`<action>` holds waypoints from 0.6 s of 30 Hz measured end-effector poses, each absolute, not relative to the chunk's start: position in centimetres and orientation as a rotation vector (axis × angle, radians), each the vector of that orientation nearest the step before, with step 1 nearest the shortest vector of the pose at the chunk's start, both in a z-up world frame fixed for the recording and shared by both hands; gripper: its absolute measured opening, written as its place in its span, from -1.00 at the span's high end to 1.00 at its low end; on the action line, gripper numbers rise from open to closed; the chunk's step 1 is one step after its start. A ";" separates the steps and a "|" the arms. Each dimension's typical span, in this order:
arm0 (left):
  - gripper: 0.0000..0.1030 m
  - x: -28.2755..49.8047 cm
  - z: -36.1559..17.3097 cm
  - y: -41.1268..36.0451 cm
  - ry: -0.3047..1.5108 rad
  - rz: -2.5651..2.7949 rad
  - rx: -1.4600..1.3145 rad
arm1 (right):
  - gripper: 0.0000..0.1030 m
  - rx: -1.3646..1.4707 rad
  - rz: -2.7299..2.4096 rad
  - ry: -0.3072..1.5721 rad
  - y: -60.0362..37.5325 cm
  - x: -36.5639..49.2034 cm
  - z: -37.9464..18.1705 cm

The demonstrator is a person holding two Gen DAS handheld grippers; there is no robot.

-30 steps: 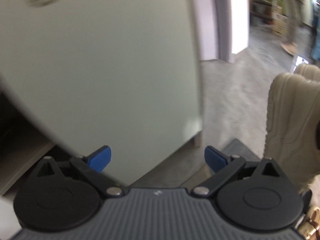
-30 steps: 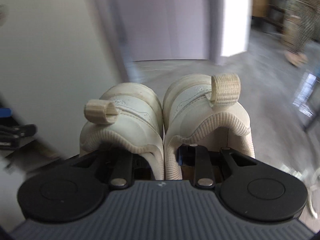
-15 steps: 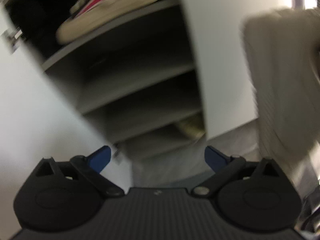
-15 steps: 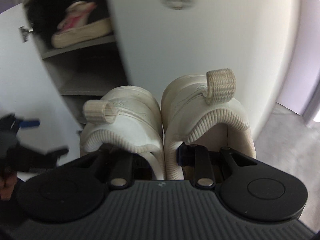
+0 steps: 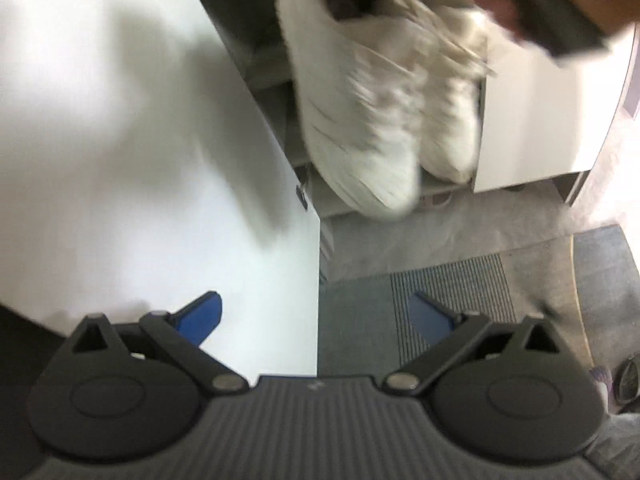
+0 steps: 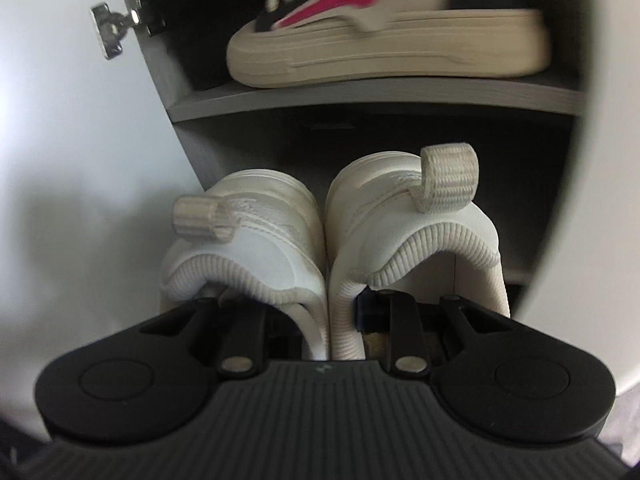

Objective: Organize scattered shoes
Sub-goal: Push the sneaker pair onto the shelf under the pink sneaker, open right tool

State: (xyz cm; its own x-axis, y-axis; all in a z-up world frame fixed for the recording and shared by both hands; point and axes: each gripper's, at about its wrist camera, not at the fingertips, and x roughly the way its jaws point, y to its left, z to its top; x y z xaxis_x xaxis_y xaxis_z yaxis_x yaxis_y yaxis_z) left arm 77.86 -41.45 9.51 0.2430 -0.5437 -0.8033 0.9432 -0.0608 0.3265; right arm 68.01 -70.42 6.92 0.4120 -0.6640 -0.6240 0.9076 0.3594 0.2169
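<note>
Shoe cabinet, mid-tidy: the right gripper [image 6: 326, 312] is clamped on a pair of white sneakers [image 6: 328, 240], one finger down inside each shoe and the two inner collars pinched together between them (jaws narrow, not fully closed). Heels w/ pull loops face the camera; toes point away, so the pair's long axis runs straight along the gripper toward 12 o'clock. Dead ahead at 12 is the dark vacant shelf bay [image 6: 360, 136], under the grey shelf board [image 6: 360, 100] that carries a pink-and-cream sneaker [image 6: 384, 40]. Judged next move: push the pair toe-first into that bay; alignment looks about right.

The left gripper [image 5: 316, 312] hangs wide open w/ nothing in it, blue pads apart, beside the white cabinet door [image 5: 140, 140] at its 10 o'clock, above the grey floor mat [image 5: 440, 288]. The right hand is plainly the nearer.

Only the left view shows the pair from outside: laces, uppers, toes dipping toward lower shelves at 1 o'clock, blurred. Only the right view shows the hinge [image 6: 116, 28] and target bay.
</note>
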 end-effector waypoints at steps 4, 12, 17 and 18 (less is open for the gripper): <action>-0.96 78.0 8.4 -41.0 0.517 -1.312 1.047 | 0.47 0.554 -1.108 0.461 -74.4 72.2 6.8; -0.96 78.2 4.3 -43.0 0.544 -1.311 1.094 | 0.41 0.474 -1.228 0.435 -77.4 76.2 5.9; -0.96 78.1 1.6 -46.6 0.528 -1.313 1.074 | 0.37 0.373 -1.253 0.418 -77.3 77.9 5.0; -0.96 78.1 1.1 -47.5 0.533 -1.310 1.059 | 0.36 0.369 -1.255 0.416 -77.4 78.0 5.0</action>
